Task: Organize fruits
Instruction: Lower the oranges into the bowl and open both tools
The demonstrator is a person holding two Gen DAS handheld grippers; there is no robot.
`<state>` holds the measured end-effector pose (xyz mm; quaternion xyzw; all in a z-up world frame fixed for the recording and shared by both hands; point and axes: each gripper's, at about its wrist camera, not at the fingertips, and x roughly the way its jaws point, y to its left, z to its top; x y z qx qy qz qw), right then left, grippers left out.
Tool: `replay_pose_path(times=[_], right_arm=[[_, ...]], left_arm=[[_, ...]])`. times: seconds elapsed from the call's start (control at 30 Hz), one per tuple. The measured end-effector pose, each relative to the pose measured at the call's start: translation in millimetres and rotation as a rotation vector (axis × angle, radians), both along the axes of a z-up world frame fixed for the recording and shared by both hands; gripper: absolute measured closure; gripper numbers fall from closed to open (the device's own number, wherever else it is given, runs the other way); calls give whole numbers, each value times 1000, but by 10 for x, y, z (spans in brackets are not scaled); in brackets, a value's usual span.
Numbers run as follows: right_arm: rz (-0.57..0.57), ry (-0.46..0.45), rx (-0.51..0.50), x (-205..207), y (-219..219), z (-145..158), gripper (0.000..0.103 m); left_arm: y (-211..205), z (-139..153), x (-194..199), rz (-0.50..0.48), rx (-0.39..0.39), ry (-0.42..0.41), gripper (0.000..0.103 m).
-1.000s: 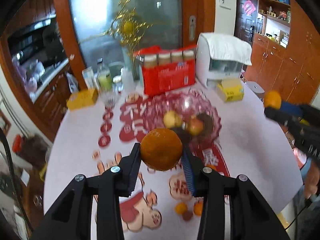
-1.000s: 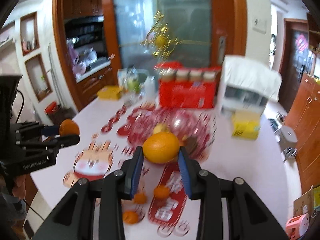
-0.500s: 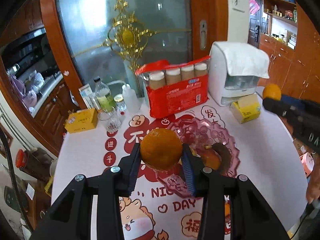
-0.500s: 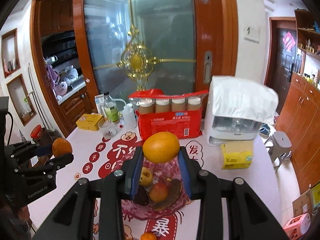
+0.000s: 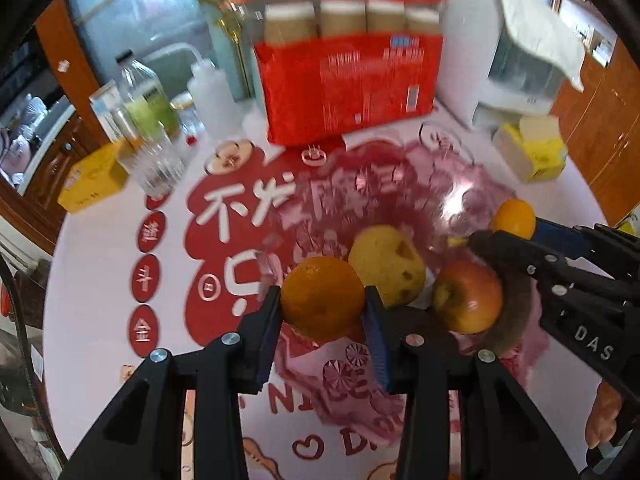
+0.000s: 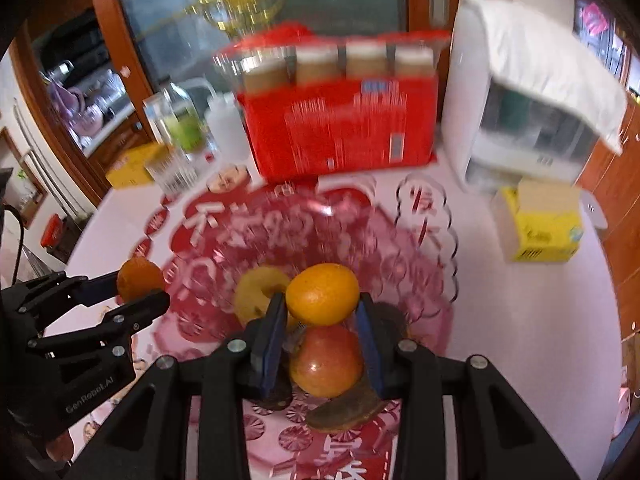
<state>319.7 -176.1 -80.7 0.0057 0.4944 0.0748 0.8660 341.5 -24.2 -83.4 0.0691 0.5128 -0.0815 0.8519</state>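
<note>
Brown fruit (image 6: 344, 408) (kind unclear) hidden behind apple (image 6: 326, 362).

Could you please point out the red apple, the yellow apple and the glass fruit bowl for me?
red apple (image 6: 326, 364): right wrist view, middle of its skin.
yellow apple (image 5: 386, 266): left wrist view, its upper side.
glass fruit bowl (image 6: 432, 276): right wrist view, bare right wall.

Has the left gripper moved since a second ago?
Yes. The left gripper, shut on its orange, has come forward and down toward the glass fruit bowl; the red carton now looms much larger in its view.
</note>
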Motion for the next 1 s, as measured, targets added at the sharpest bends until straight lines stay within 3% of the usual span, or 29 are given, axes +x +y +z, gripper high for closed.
replay_pose_path(times=[0.27, 0.53, 0.63, 0.77, 1.0], right_arm=[[-11, 50, -19, 162, 4, -416, 67], [-31, 84, 10, 247, -54, -594, 66], [-35, 76, 12, 248, -56, -588, 66], [-36, 56, 30, 214, -65, -531, 66], [-49, 22, 43, 90, -98, -393, 66]], left_arm=[[-89, -422, 187, -21, 6, 48, 64], [-107, -527, 226, -27, 15, 51, 63], [-126, -508, 215, -37, 24, 42, 56], [-147, -419, 142, -33, 38, 0, 29], [-98, -283, 7, -15, 45, -26, 24]])
